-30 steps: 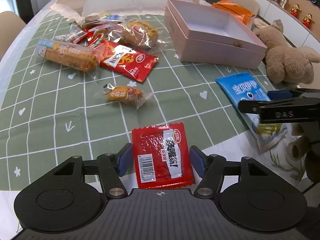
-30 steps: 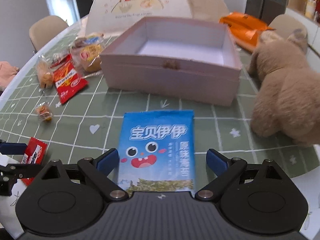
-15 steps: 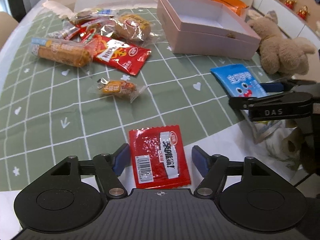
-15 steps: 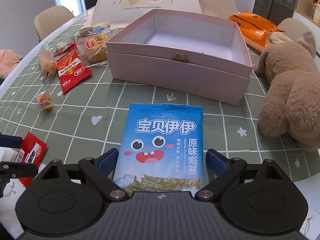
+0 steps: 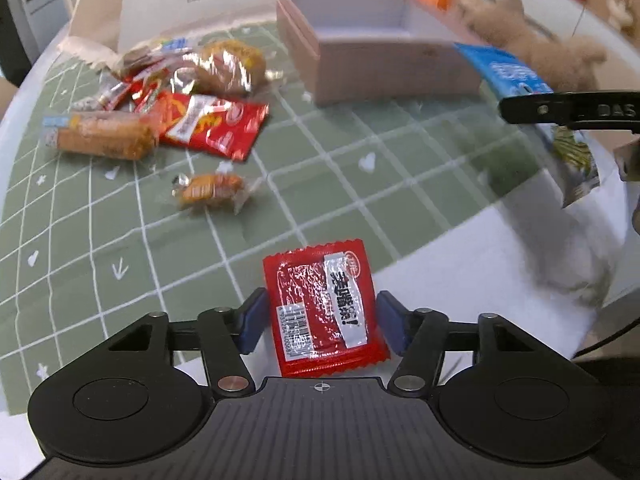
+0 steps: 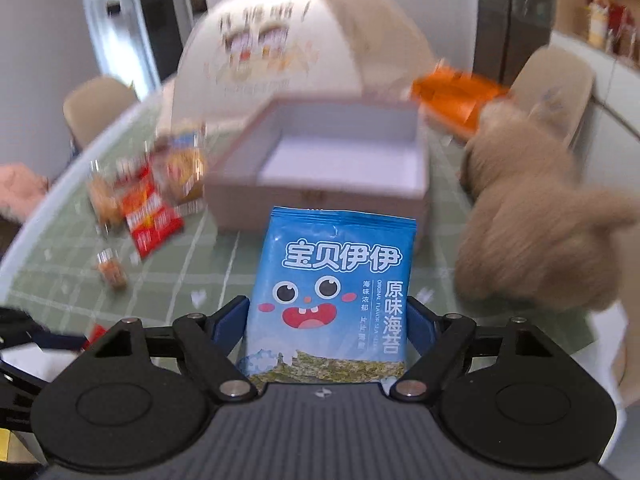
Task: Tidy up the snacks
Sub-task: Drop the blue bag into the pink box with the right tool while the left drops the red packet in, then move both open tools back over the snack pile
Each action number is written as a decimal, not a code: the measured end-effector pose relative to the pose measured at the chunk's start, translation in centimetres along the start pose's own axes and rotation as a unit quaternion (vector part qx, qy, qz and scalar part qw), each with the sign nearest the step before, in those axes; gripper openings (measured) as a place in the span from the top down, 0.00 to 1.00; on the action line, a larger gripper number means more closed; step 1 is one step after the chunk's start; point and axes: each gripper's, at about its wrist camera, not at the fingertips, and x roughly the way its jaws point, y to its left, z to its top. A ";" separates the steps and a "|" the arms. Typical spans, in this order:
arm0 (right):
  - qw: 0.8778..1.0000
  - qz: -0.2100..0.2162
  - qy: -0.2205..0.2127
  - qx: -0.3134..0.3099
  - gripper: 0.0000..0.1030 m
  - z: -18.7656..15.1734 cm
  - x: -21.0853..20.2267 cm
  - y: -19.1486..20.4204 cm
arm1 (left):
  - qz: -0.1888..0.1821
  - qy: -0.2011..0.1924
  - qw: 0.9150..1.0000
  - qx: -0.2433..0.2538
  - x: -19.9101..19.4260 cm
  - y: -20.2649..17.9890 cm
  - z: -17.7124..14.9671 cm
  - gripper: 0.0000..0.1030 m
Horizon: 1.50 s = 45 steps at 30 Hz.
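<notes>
My left gripper (image 5: 320,322) is shut on a small red snack packet (image 5: 322,304) and holds it above the table's near edge. My right gripper (image 6: 326,324) is shut on a blue seaweed bag (image 6: 332,292), lifted off the table and upright; the bag also shows in the left wrist view (image 5: 520,80), right of the box. The open pink box (image 6: 320,196) stands empty behind the bag and shows in the left wrist view too (image 5: 380,68).
Several loose snacks lie at the left: a red packet (image 5: 208,128), a long biscuit pack (image 5: 100,138), a small wrapped cake (image 5: 208,192), a bread pack (image 5: 232,66). A plush bear (image 6: 532,216) sits right of the box. A food cover (image 6: 296,52) stands behind.
My right gripper has lifted the blue bag off the table and raised it toward the box. My left gripper has closed on the red packet and lifted it slightly.
</notes>
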 end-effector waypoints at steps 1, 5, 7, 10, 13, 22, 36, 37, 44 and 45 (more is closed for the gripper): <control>1.000 -0.003 -0.016 -0.002 0.21 0.6 -1.1 -0.2 | -0.013 -0.015 1.000 -0.007 -0.9 0.1 0.7 0.39; 0.997 -0.009 -0.080 -0.014 0.21 3.3 -4.8 -1.0 | -0.072 -0.133 0.988 -0.010 -7.4 0.1 7.1 0.39; 0.994 -0.011 -0.104 -0.020 0.20 5.0 -6.1 -1.2 | -0.071 -0.208 0.976 0.005 -10.5 -0.1 11.3 0.36; 0.991 -0.013 -0.133 -0.030 0.20 7.4 -7.2 -1.4 | -0.064 -0.272 0.960 0.015 -11.7 -0.4 17.4 0.33; 0.989 -0.022 -0.144 -0.033 0.20 9.7 -7.5 -1.6 | -0.138 -0.275 0.951 -0.022 -8.8 0.6 22.8 0.35; 0.981 -0.072 -0.170 -0.066 0.20 14.9 -7.8 -1.7 | -0.149 -0.262 0.942 -0.146 -4.7 6.0 20.3 0.37; 0.989 0.079 0.082 0.092 0.15 22.9 12.4 -4.0 | -0.014 -0.140 0.948 -0.285 -4.4 15.1 1.8 0.37; 0.986 0.095 0.087 0.107 0.15 22.3 12.4 -4.2 | -0.010 -0.130 0.945 -0.299 -4.1 15.7 0.7 0.37; 0.993 0.036 0.100 0.052 0.15 20.5 14.5 -0.2 | -0.007 -0.124 0.940 -0.319 -4.4 16.6 -1.2 0.37; 0.995 0.021 0.088 0.033 0.15 20.4 14.7 0.8 | -0.009 -0.125 0.942 -0.313 -4.7 16.4 -1.0 0.37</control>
